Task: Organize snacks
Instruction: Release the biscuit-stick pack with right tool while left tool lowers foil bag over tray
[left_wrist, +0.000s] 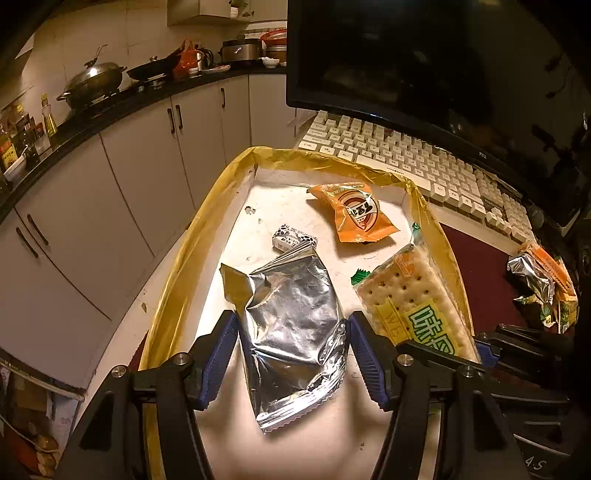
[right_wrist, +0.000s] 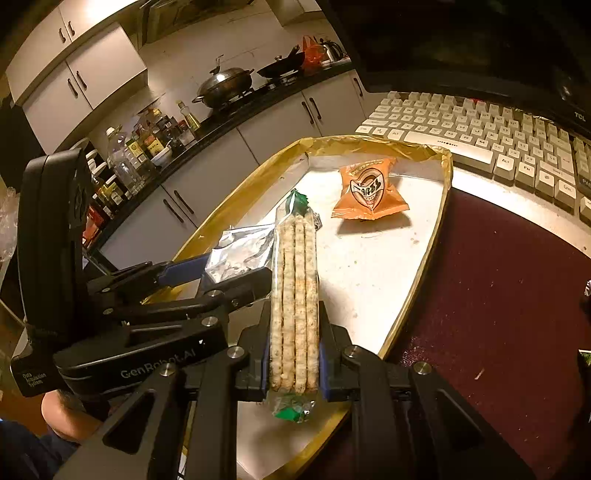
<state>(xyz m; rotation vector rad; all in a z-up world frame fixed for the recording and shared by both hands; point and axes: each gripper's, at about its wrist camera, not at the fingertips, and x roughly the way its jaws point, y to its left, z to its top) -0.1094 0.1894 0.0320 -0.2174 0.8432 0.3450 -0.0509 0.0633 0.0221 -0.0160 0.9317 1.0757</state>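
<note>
While both grippers work over the gold-rimmed tray (left_wrist: 207, 206), the step in hand appears to be loading snacks into it. At the tray's left, the left gripper (left_wrist: 291, 325) is spread around the silver foil bag (left_wrist: 291, 332), which lies flat on the tray floor; whether its blue pads press the foil or only flank it cannot be told. Beyond the bag lie a small black-and-white sweet (left_wrist: 294, 238) and, near the far edge, an orange snack packet (left_wrist: 354, 212). At the tray's right edge, the right gripper (right_wrist: 294, 369) pinches the cracker pack (right_wrist: 295, 295) on edge, above the floor. The next move probably calls for lowering the crackers into the bare stretch near the right rim and then opening. The left gripper alongside crowds that side. More wrappers (left_wrist: 543, 284) wait on the dark red mat (right_wrist: 498, 295), near the keyboard (left_wrist: 406, 155).
</note>
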